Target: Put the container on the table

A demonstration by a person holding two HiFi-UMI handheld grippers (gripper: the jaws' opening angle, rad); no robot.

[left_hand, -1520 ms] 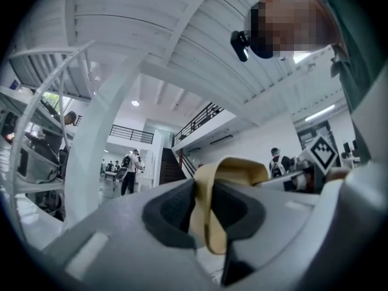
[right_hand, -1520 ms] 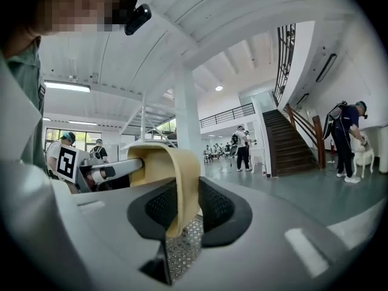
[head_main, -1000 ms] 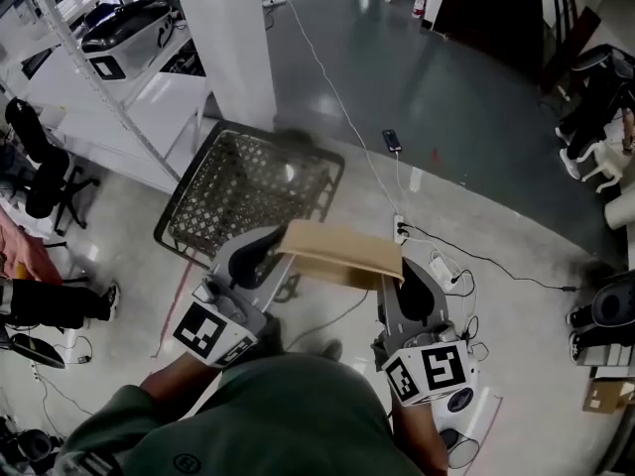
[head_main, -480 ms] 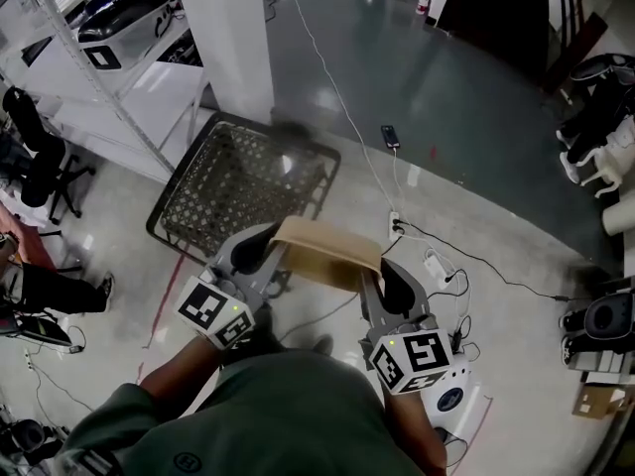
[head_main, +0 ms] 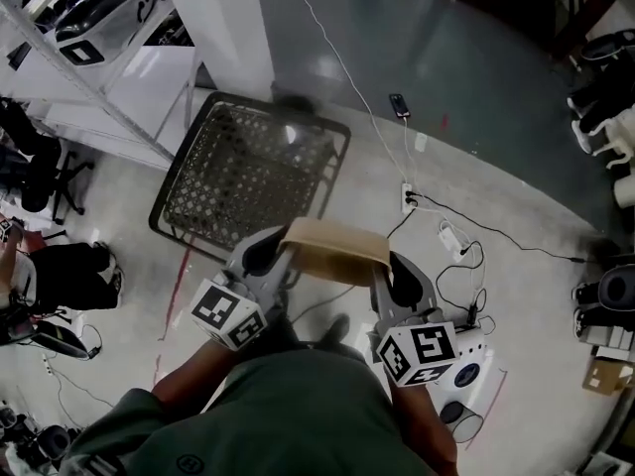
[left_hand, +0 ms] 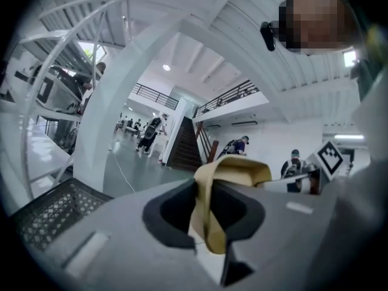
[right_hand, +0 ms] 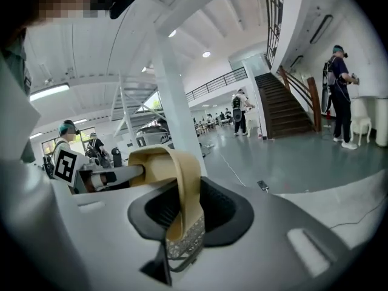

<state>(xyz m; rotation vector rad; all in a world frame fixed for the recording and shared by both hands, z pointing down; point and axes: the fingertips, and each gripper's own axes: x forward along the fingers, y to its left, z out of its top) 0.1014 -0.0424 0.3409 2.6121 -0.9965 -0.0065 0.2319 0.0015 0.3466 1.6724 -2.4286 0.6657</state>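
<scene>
A tan, cardboard-coloured container hangs in the air in front of the person, held by its two ends over the floor. My left gripper is shut on the container's left rim. That rim shows as a tan strip between the pads of the left gripper. My right gripper grips the right rim. There the jaws are closing, with the tan edge pinched between the pads of the right gripper. No table top shows beneath the container.
A black mesh basket lies on the floor just beyond the container. A white pillar and white shelving stand at the upper left. Cables and a power strip trail on the right. A seated person is at left.
Both grippers have sunk together with the container and drawn a little nearer the body. The hold on both rims looks the same.
</scene>
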